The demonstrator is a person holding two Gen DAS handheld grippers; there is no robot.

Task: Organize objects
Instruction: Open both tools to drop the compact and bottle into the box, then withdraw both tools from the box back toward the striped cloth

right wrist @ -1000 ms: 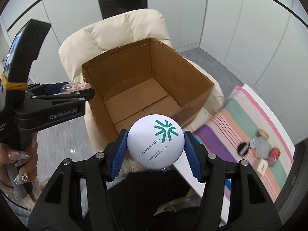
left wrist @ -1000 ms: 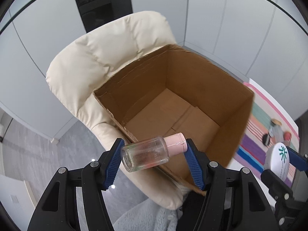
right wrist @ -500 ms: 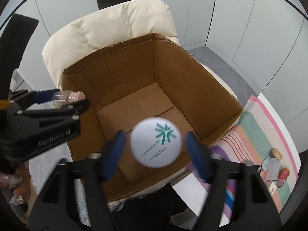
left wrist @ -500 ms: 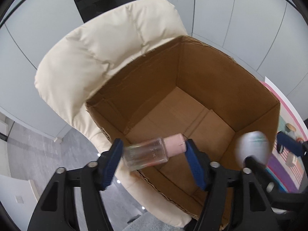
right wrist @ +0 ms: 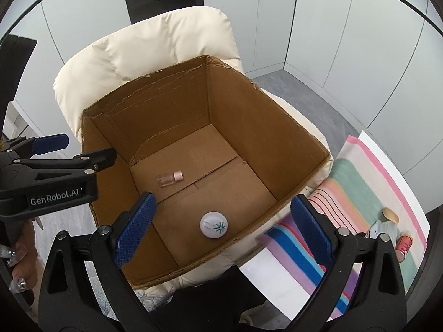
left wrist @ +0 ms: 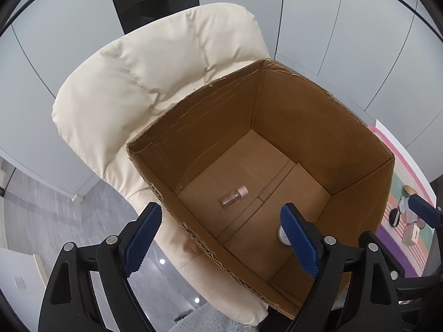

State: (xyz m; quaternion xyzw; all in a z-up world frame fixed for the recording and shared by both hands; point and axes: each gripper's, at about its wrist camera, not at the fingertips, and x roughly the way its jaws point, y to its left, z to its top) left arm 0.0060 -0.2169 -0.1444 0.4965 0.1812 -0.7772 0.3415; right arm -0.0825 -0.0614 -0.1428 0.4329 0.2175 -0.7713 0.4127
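Bottle (right wrist: 170,179) and white ball (right wrist: 214,225) are lying in the box (right wrist: 299,144); you're opening both claws, left gripper (left wrist: 221,235) and right gripper (right wrist: 221,229), nothing between. Glass looks fragile, so you're probably grabbing its body, not its cap.

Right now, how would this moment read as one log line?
left gripper: opening, empty | right gripper: opening, empty | small bottle, white round jar: on cardboard box floor

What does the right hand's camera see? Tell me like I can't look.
A small bottle and white ball lie apart in an open cardboard box on a cream chair. The right gripper above is opening, empty.
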